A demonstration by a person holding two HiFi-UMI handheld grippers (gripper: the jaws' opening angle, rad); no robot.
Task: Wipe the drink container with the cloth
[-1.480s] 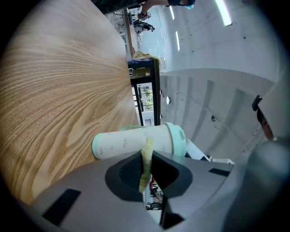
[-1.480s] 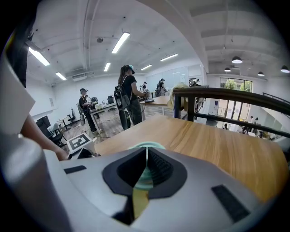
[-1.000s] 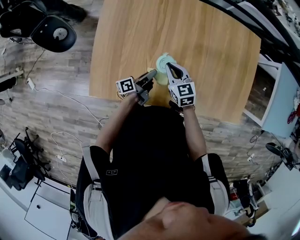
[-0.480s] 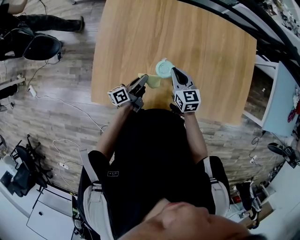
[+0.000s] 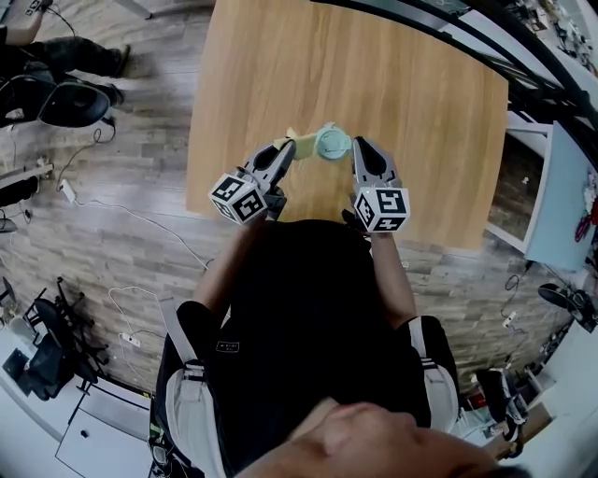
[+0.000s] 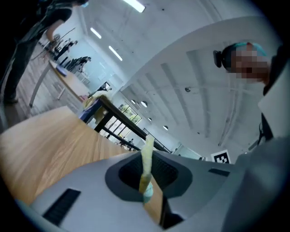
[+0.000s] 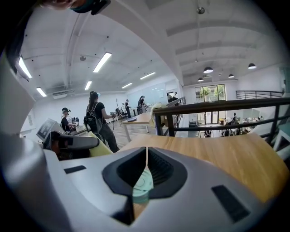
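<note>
In the head view the drink container (image 5: 332, 143), with its round pale green top, is above the near part of the wooden table (image 5: 420, 103). My right gripper (image 5: 359, 153) is at its right side; in the right gripper view the jaws (image 7: 147, 152) are shut with the pale green container (image 7: 142, 183) pinched between them. My left gripper (image 5: 283, 152) comes in from the left, shut on a thin yellow cloth (image 5: 305, 147) that lies against the container's left side. The left gripper view shows the cloth (image 6: 146, 172) as a narrow strip clamped in the left gripper (image 6: 147, 147).
The table's near edge (image 5: 308, 217) runs just in front of the person's body. Wood-pattern floor with cables (image 5: 121, 196) lies to the left. A black railing (image 5: 448, 23) and a white shelf (image 5: 561, 196) stand at the right. People stand far off in the right gripper view.
The left gripper has swung out to the left, and the cloth has moved from the container's near side round to its left side. The right gripper has kept its hold on the container.
</note>
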